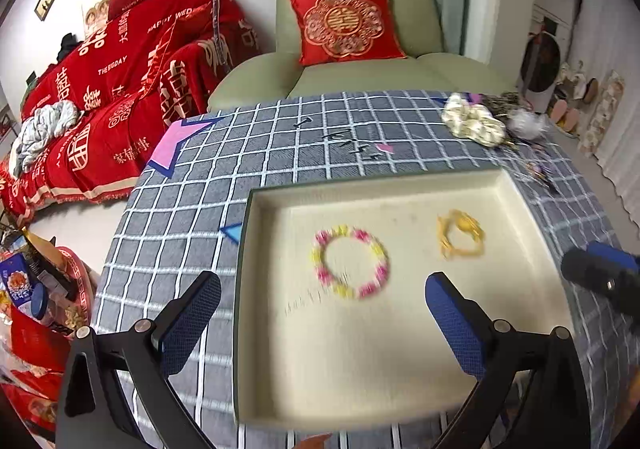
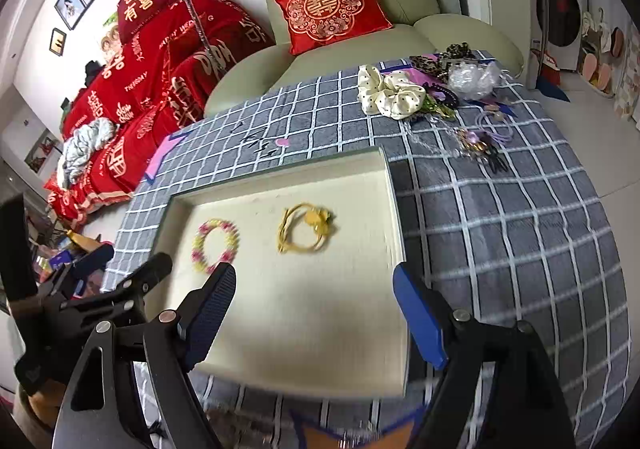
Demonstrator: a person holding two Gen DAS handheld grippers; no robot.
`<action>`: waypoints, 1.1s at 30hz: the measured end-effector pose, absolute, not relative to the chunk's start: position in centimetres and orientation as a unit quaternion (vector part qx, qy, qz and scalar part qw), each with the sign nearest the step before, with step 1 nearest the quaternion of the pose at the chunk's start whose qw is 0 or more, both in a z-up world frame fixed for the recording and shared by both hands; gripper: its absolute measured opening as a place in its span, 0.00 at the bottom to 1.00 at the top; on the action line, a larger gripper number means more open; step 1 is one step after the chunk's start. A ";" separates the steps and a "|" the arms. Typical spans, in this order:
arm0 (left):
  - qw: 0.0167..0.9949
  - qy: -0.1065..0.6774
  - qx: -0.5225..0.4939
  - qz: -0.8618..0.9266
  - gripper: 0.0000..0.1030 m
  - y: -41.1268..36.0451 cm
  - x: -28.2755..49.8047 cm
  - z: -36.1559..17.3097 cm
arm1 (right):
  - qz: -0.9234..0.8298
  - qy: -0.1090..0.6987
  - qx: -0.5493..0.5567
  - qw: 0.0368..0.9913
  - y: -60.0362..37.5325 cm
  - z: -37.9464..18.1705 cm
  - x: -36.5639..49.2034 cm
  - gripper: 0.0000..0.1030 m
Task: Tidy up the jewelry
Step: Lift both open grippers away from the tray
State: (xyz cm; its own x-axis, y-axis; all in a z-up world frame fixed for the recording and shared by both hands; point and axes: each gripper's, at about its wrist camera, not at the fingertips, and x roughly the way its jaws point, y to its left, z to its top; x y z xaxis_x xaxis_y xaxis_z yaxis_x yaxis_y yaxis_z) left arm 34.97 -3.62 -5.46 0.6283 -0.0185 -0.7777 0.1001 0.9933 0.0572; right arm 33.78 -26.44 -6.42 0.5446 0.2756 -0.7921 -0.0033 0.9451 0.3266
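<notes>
My left gripper point(image 1: 320, 313) and right gripper point(image 2: 316, 305) both hung with jaws released above the cream tray point(image 2: 396, 209), where a pink-and-yellow bead bracelet point(image 1: 350, 262) lay beside a yellow hair tie point(image 2: 306, 227), apart.

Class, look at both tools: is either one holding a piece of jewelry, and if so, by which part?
Nothing is held. The left tool and right tool are both open and empty above the tray.
</notes>
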 end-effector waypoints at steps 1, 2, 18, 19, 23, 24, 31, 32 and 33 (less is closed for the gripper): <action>0.901 0.429 0.046 -0.041 1.00 -3.5 33.8 -5.1 | 0.082 0.470 0.148 0.866 -26.6 -6.2 33.1 0.81; 0.901 0.429 0.044 -0.046 1.00 -3.5 33.0 -4.9 | 0.083 0.469 0.152 0.866 -26.7 -5.9 32.4 0.81; 0.907 0.420 0.031 -0.025 1.00 1.1 18.3 -4.3 | 0.100 0.441 0.172 0.875 -27.2 -3.3 20.8 1.00; 0.907 0.420 0.032 -0.022 1.00 1.2 17.8 -4.4 | 0.101 0.440 0.169 0.876 -27.1 -3.2 20.4 1.00; 0.906 0.422 0.032 -0.012 1.00 2.4 15.2 -5.4 | 0.098 0.428 0.160 0.884 -26.8 -3.1 17.8 1.00; 0.905 0.424 0.029 -0.013 1.00 2.7 14.7 -5.6 | 0.097 0.427 0.159 0.885 -26.7 -3.2 17.2 1.00; 0.897 0.442 0.018 -0.003 1.00 3.9 12.4 -8.0 | 0.105 0.473 0.155 0.861 -26.3 -5.0 14.7 1.00; 0.894 0.447 0.012 -0.005 1.00 4.1 12.2 -8.4 | 0.106 0.480 0.154 0.857 -26.1 -5.4 14.3 1.00; 0.893 0.450 0.009 -0.006 1.00 4.2 12.0 -8.7 | 0.105 0.487 0.150 0.854 -25.9 -5.8 13.9 1.00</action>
State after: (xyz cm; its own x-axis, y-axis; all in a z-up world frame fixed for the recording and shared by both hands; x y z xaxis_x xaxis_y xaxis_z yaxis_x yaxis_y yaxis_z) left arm 11.99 4.21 -8.69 0.5949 -0.0014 -0.8038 0.0184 0.9998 0.0119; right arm 13.85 -25.94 -5.78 0.5044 0.3257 -0.7997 -0.0332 0.9327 0.3590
